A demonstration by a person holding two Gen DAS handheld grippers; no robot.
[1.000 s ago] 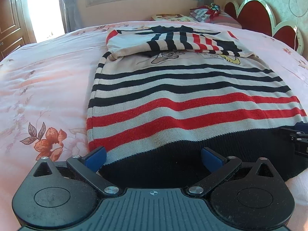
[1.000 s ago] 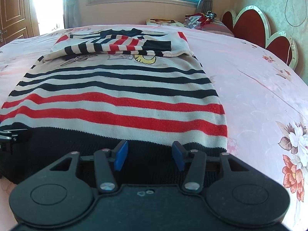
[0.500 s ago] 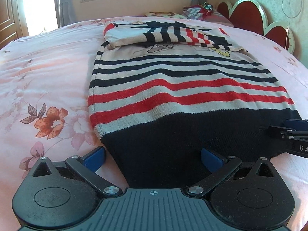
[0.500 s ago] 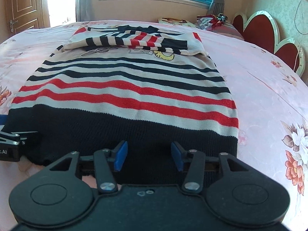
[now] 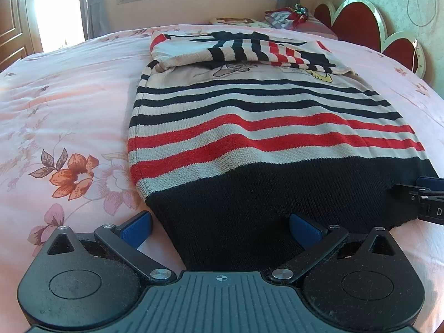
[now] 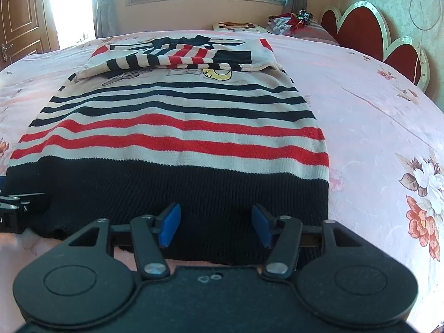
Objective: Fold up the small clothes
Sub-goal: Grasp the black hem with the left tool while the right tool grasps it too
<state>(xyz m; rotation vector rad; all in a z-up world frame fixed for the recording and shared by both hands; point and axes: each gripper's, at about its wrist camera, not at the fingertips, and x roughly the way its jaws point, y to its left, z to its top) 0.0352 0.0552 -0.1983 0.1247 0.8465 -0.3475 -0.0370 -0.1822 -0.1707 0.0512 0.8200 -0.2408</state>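
Bedspread [image 5: 69, 105], pink with printed flowers, covers the whole surface and serves as the reference for everything below. Striped sweater [image 5: 263, 127] lies flat on the bedspread, lengthwise away from both cameras, its black hem band nearest the grippers and its sleeves folded across the chest at the far end. Red and black stripes on a cream ground run across the body; a cartoon print shows just below the folded sleeves. Red scalloped headboard [image 6: 369, 33] stands beyond the bedspread's right edge. Pillow [image 6: 305, 27] with a small bundle of items on it rests at the far right corner of the bedspread, beside the headboard.

Left gripper [image 5: 220, 229] sits low at the near edge of the sweater, toward the hem's left corner, jaws spread wide. The black hem band runs between its blue pads [image 5: 137, 226], which stand apart from the cloth on either side. Right gripper [image 6: 215, 227] sits at the hem toward the right corner, jaws likewise parted, though less widely, with the hem band lying between and under its fingers. Neither gripper pinches the fabric. Each gripper appears at the edge of the other's view, resting against the hem.
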